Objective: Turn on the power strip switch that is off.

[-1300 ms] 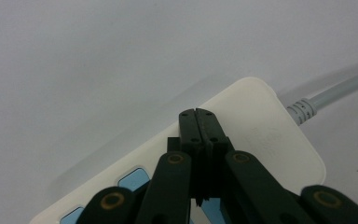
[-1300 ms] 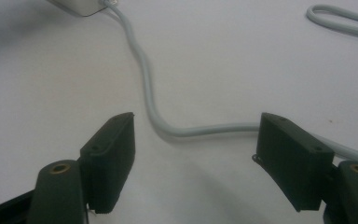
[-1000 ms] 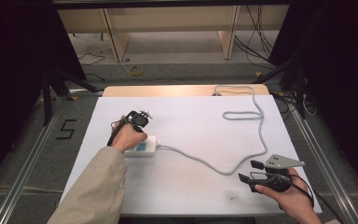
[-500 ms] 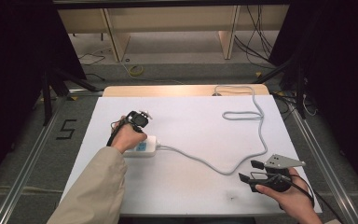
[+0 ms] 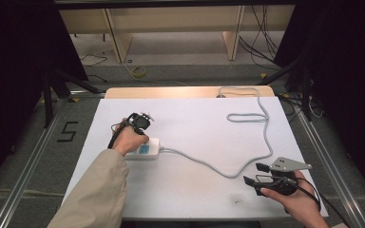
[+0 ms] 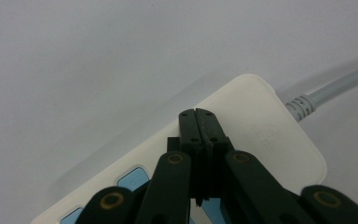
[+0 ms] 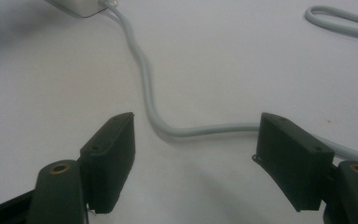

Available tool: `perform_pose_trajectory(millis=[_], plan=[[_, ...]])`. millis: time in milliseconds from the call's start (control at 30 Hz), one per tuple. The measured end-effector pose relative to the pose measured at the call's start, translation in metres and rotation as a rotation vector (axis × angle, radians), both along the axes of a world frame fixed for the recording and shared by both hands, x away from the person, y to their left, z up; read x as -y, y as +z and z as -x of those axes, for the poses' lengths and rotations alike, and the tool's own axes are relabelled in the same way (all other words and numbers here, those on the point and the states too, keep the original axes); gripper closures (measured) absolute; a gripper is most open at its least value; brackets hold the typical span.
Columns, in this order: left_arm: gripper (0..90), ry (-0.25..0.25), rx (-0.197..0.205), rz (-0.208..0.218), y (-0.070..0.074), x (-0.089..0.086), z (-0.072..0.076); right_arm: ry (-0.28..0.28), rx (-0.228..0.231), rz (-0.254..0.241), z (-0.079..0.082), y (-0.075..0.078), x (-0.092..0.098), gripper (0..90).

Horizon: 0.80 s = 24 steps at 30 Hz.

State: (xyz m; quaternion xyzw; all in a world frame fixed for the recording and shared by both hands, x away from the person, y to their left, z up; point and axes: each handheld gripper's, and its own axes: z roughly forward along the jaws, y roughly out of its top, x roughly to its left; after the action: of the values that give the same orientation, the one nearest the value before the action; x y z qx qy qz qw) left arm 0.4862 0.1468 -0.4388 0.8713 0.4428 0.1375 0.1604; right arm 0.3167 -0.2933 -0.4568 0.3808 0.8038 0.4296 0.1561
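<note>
A white power strip (image 5: 148, 149) with blue switches (image 6: 133, 179) lies left of the table's middle. Its grey cable (image 5: 266, 137) snakes right, loops near the back and runs off the far edge. My left gripper (image 5: 140, 122) points down at the strip, and in the left gripper view (image 6: 198, 114) its jaws are pressed together with nothing between them. Their tips sit over the strip's top face near the cable end. My right gripper (image 5: 254, 174) rests at the front right, open and empty. In the right gripper view (image 7: 196, 154) the cable (image 7: 144, 84) curves past between the jaws, farther off on the table.
The white table top (image 5: 195, 118) has a wooden strip (image 5: 171, 91) along its back edge. Metal rails run beside the table, and a "5" mark (image 5: 68, 131) is on the floor at the left. Wooden shelving and loose cables stand beyond the table.
</note>
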Motion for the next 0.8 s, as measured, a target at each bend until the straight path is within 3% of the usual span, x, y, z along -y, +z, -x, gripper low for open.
perform_pose_trajectory(millis=[233, 533, 800], plan=[[89.8, 0.005, 0.003, 0.032, 0.0004, -0.0038, 0.0002, 0.0, 0.0, 0.0, 0.0002, 0.0001, 0.0, 28.7], [89.7, 0.004, 0.015, 0.021, 0.0003, -0.0042, -0.0004, 0.0, 0.0, -0.002, 0.0001, 0.0001, 0.0001, 28.7], [89.6, 0.026, 0.084, 0.063, 0.0084, -0.0067, 0.0011, 0.0, 0.001, -0.002, 0.0001, 0.0001, 0.0004, 28.7]])
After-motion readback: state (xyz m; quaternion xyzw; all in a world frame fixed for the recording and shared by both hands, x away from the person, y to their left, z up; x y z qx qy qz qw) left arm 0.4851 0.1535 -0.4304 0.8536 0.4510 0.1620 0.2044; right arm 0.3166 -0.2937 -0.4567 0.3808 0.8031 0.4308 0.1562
